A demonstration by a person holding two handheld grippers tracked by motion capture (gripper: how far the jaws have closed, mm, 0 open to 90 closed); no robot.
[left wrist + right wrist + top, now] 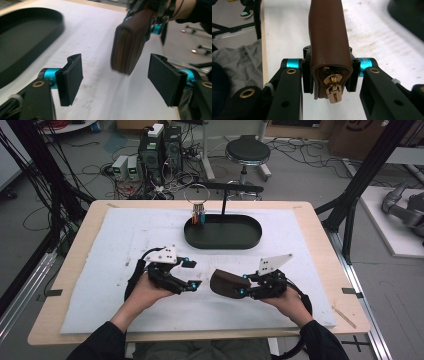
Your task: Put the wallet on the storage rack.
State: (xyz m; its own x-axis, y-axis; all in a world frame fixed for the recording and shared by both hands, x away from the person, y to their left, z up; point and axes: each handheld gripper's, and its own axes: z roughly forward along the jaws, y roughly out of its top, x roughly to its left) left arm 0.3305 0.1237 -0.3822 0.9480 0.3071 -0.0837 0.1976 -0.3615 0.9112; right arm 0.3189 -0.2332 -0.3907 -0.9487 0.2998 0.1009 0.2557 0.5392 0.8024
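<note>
**Wallet lifted, handover not yet made**

The right gripper (246, 285) has its jaws clamped on a brown zip wallet (227, 283), holding it clear of the white mat (125, 240) near the table's front edge, a little right of the middle. In the right gripper view the wallet (329, 37) sits squarely between the pads with its brass zip pull (333, 93) at the near end and the zip closed. The left gripper (196, 274) stands just beside the wallet with its jaws spread wide and empty. The pick-up looks done; taking hold with the second gripper, and perhaps working the zip, remains. The black tray (222, 242) at the mat's back edge looks empty inside.
</note>
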